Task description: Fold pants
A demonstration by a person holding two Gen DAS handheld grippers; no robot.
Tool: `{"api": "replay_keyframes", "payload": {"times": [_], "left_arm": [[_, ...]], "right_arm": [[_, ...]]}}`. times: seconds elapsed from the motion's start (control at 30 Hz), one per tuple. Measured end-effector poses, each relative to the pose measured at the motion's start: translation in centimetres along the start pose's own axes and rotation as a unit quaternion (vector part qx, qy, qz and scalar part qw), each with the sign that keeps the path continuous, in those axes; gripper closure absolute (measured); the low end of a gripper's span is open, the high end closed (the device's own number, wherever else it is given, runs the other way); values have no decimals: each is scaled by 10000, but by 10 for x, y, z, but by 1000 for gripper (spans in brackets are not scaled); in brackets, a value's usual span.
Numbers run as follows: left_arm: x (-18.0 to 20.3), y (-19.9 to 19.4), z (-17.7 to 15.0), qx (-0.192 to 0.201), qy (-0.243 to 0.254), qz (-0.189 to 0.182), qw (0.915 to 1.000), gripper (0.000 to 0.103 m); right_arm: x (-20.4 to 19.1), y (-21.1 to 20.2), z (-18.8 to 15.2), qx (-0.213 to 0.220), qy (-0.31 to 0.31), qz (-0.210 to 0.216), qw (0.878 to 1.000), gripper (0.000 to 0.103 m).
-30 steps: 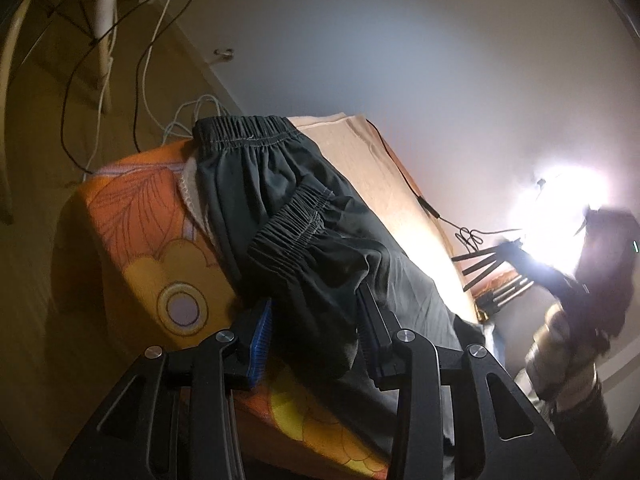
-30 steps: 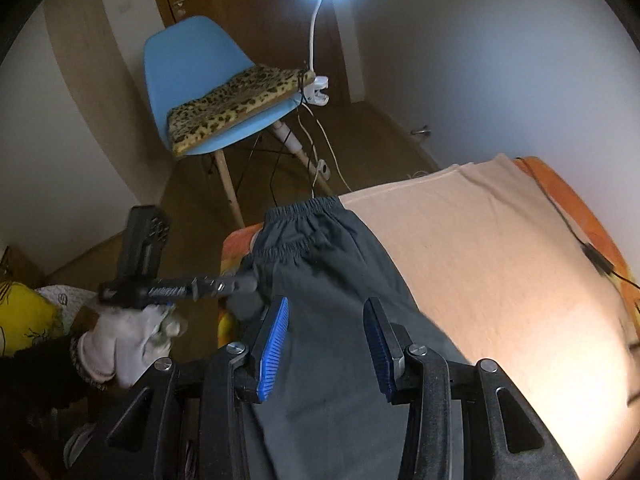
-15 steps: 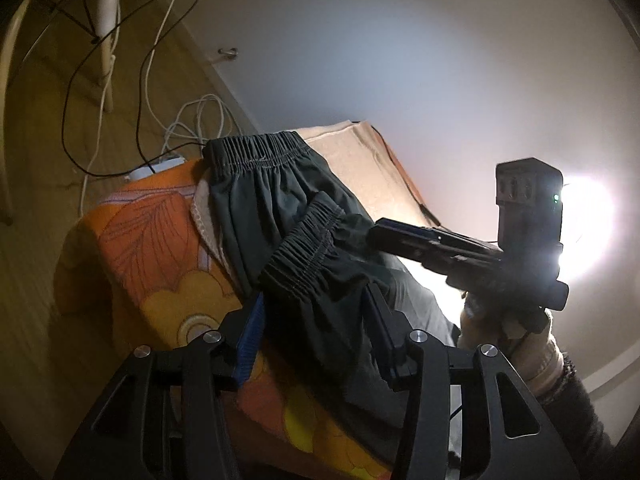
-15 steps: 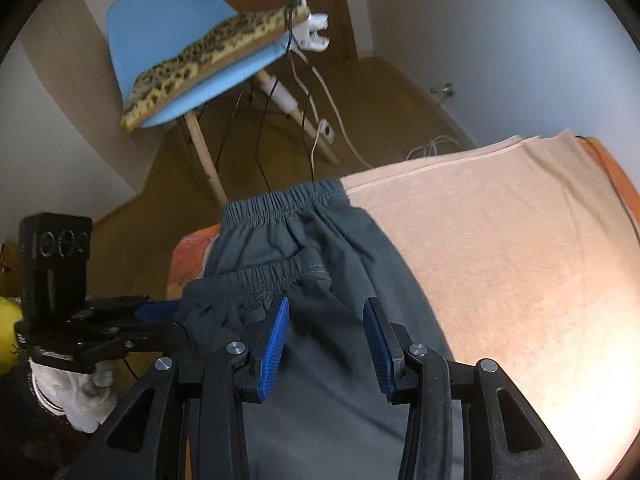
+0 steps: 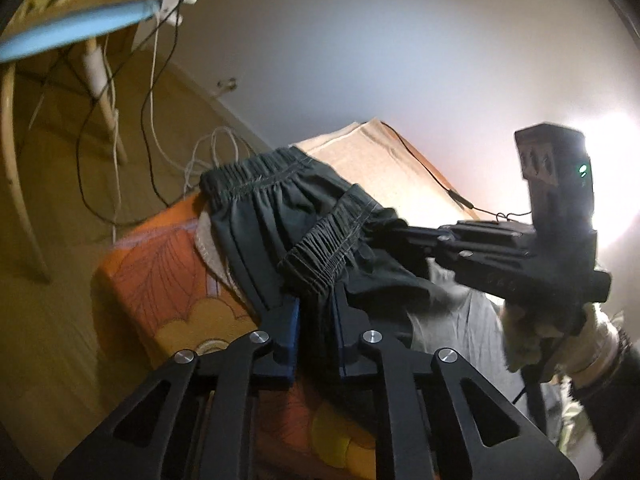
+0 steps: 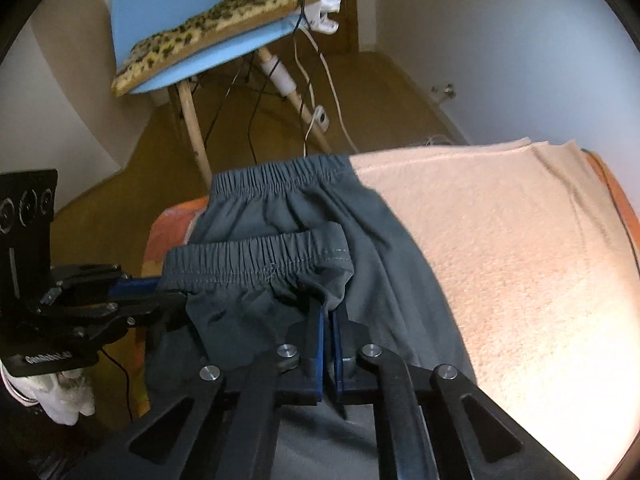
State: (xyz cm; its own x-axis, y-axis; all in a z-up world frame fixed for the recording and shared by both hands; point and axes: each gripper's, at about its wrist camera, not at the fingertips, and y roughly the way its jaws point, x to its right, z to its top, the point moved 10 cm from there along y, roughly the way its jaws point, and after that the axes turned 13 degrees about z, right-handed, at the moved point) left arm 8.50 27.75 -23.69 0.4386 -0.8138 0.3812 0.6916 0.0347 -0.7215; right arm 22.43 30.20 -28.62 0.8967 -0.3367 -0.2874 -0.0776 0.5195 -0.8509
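On the bed (image 6: 520, 260), dark grey pants (image 6: 384, 264) lie over a peach towel (image 6: 500, 240), waistband (image 6: 280, 176) at the bed's end toward the floor. One elastic cuff (image 6: 260, 260) is lifted and carried up the garment, now hanging just short of the waistband.

Left tool (image 5: 316, 312): fingers close together, clamped on a fold of pants fabric just below the gathered cuff (image 5: 332, 244). In the right wrist view, the same tool (image 6: 160, 292) comes in from the left, gripping the cuff's left corner.

Right tool (image 6: 326, 328): blue pads (image 6: 319, 332) nearly touching, pinched on fabric under the cuff's right corner. In the left wrist view, it (image 5: 404, 236) reaches in from the right, tips buried in the cloth; a gloved hand (image 5: 540, 340) holds it.

Bedcover (image 5: 160, 280) beneath is orange with a floral print. Beyond the bed: wooden floor (image 6: 240, 136), blue chair (image 6: 180, 12) with a leopard-print cushion (image 6: 216, 28), white and black cables (image 6: 320, 76) trailing beneath. A black cable (image 5: 440, 184) also runs along the bed's far edge.
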Motion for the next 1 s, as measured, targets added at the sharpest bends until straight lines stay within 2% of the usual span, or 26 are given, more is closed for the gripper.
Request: {"api": "replay_keyframes", "payload": {"times": [0.2, 0.33, 0.53, 0.8, 0.9, 0.97, 1.0], "left_arm": [[-1, -8, 19, 322, 152, 120, 9993, 93], [-10, -6, 36, 439, 179, 257, 9985, 93], [-29, 10, 48, 328, 149, 479, 9982, 93], [-34, 22, 38, 77, 163, 591, 9981, 93], [-36, 23, 40, 60, 157, 643, 9978, 91], [-36, 20, 41, 61, 157, 658, 9977, 90], [-36, 18, 42, 77, 164, 685, 9975, 88]], "right_arm": [[-7, -24, 27, 435, -230, -215, 9986, 103], [-7, -20, 53, 537, -303, -291, 9977, 103], [3, 3, 76, 518, -331, -363, 9974, 103], [12, 36, 64, 166, -260, -409, 9987, 102], [15, 33, 60, 174, -201, -450, 9986, 95], [16, 24, 60, 259, -108, -479, 9985, 69], [16, 19, 60, 320, -75, -485, 9983, 67]]}}
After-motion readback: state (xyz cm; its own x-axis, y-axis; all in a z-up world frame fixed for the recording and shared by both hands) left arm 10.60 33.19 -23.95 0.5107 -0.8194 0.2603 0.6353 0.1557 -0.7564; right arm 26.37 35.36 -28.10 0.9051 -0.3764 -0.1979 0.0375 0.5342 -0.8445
